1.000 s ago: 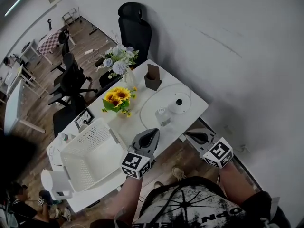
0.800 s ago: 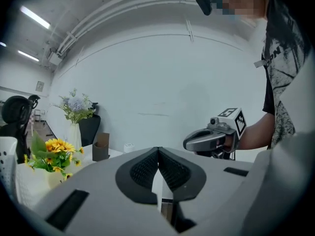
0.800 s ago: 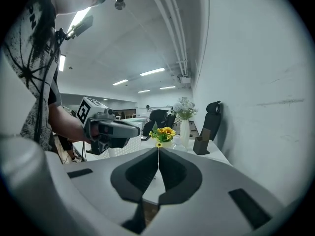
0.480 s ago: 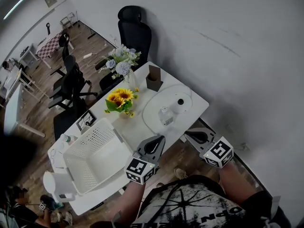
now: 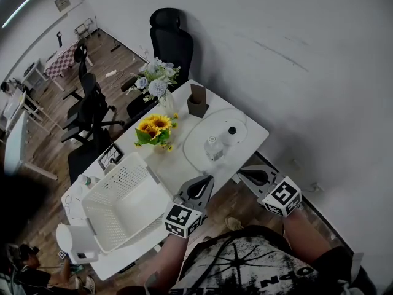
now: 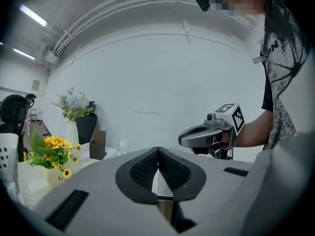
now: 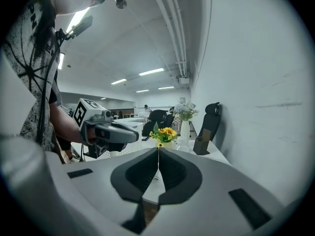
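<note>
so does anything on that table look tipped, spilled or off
Nothing stands out. The flower vase, sunflowers and bottle stand upright on the table, the basket sits level, and nothing looks spilled.

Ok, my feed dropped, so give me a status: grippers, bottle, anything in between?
Left gripper and right gripper: jaws together, empty, at the table's near edge. Bottle upright on the round mat, untouched. Nothing between.
</note>
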Tool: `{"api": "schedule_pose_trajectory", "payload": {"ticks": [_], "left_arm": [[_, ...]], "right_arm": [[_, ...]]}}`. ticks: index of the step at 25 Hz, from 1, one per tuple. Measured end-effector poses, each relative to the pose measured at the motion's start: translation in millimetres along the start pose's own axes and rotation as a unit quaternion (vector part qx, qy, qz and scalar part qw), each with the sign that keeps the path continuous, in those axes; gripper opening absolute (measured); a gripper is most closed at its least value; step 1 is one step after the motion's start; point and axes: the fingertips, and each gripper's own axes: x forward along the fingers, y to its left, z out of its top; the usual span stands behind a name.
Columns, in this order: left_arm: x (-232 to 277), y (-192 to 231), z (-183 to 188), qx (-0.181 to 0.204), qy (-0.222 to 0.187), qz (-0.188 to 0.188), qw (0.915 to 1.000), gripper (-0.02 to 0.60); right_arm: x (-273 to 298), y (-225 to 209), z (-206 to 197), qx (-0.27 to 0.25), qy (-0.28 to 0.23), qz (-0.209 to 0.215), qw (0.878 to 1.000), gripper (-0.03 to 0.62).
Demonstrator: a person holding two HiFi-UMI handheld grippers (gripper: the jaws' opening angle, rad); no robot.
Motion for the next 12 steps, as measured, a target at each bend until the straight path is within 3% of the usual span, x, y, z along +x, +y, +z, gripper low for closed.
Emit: {"api": "schedule_pose_trajectory", "payload": {"ticks": [12], "left_arm": [[6.3, 0.8, -4.0, -0.005, 0.01, 0.003, 0.9999, 0.009]], "right_arm": [[-1.8, -0.8, -4.0, -0.01, 0.01, 0.002, 1.0, 0.02]]}}
